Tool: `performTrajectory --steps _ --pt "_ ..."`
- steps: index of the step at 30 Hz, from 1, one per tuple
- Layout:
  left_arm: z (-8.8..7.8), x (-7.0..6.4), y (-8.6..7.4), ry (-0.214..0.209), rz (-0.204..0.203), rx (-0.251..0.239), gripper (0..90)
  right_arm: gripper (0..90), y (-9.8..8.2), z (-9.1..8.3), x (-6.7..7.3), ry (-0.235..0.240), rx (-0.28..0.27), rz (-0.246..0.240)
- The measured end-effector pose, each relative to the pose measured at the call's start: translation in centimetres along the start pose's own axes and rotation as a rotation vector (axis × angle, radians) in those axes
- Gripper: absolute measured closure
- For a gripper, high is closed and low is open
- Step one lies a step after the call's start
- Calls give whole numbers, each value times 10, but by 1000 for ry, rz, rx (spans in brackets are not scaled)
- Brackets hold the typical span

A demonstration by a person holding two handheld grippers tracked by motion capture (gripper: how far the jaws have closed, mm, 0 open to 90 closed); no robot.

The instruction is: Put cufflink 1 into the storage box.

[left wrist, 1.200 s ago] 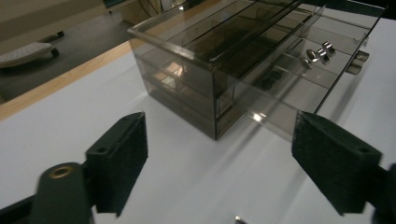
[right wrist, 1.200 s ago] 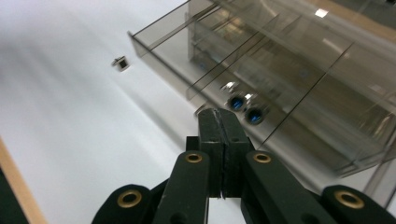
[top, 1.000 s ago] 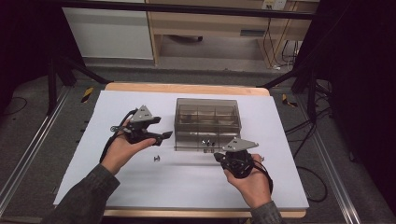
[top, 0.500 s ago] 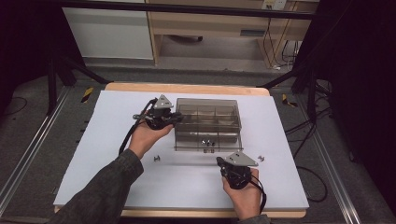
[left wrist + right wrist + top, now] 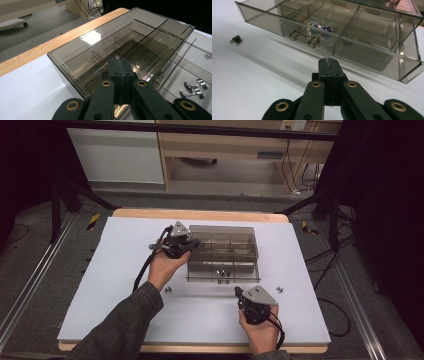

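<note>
We have the left gripper [image 5: 186, 245] resting against the left end of the smoky clear box [image 5: 222, 251], jaws pressed flat together with nothing between them; they have just been closing. In the left gripper view the closed tips sit over the box's near edge, so we judge that hand is there to steady or nudge the box rather than to pick anything up. Whether the tips actually bear on the plastic we cannot quite tell from that angle.

The right gripper [image 5: 245, 296] hangs low over the white mat [image 5: 100, 270] in front of the box, its jaws also fully closed on nothing, pointing toward the box's front wall. We take it as waiting near the loose pieces.

The box sits mid-table, toward the far side of the mat, and is split by thin dividers into small compartments. Most look bare. One front compartment holds a pair of cufflinks [image 5: 319, 28] with blue faces lying side by side. Outside the box, a square dark cufflink [image 5: 237, 40] lies on the mat off to one side, and another small metal piece [image 5: 279, 290] lies just right of the right gripper.
</note>
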State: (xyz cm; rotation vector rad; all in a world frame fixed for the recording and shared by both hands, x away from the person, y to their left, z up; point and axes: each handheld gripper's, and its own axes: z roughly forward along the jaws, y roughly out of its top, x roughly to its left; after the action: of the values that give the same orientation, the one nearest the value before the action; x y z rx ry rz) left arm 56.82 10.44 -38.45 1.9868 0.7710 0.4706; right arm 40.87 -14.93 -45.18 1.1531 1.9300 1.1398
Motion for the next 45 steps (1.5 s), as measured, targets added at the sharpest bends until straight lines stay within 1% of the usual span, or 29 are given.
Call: performTrajectory --steps 1,2,4,5,6,7,8,12,13,15,21,27,31,32,35,38,45 --pt "1 -1 0 5 5 1 900 900 0 -1 0 -3 -5 4" --pt "2 -2 -1 4 3 1 900 900 0 -1 0 -7 -15 -7" --pt "5 -2 -1 4 6 8 900 900 1 -1 1 -12 -23 3" --pt "6 -3 -2 1 5 9 900 900 1 -1 1 -14 -27 -6" --pt "7 -3 -2 3 6 12 900 900 1 -1 1 -17 -30 -5" --pt "8 -4 -2 6 15 21 900 900 2 -1 1 -17 -29 1" --pt "8 -4 -2 8 15 22 900 900 2 0 0 -22 -35 -7" --pt "10 -6 -3 10 5 14 900 900 3 1 0 -23 -40 8" --pt "10 -6 -3 11 10 20 900 900 3 1 0 -24 -42 8" --pt "10 -6 -3 9 6 18 900 900 5 4 0 -22 -49 7" --pt "11 -6 -4 9 1 19 900 900 7 11 4 -25 -43 -18" --pt "13 -5 -7 5 -17 11 900 900 7 13 2 -35 -42 -18" --pt "13 -5 -7 4 -17 12 900 900 7 14 3 -38 -43 -22" --pt "13 -4 -7 3 -11 17 900 900 7 15 2 -40 -41 -23" --pt "13 -4 -7 0 -12 19 900 900 7 16 2 -37 -42 -29" --pt "13 -4 -7 -1 -24 15 900 900 8 16 3 -35 -45 -24" --pt "13 -3 -6 -4 -24 18 900 900 10 19 0 -42 -49 -26"
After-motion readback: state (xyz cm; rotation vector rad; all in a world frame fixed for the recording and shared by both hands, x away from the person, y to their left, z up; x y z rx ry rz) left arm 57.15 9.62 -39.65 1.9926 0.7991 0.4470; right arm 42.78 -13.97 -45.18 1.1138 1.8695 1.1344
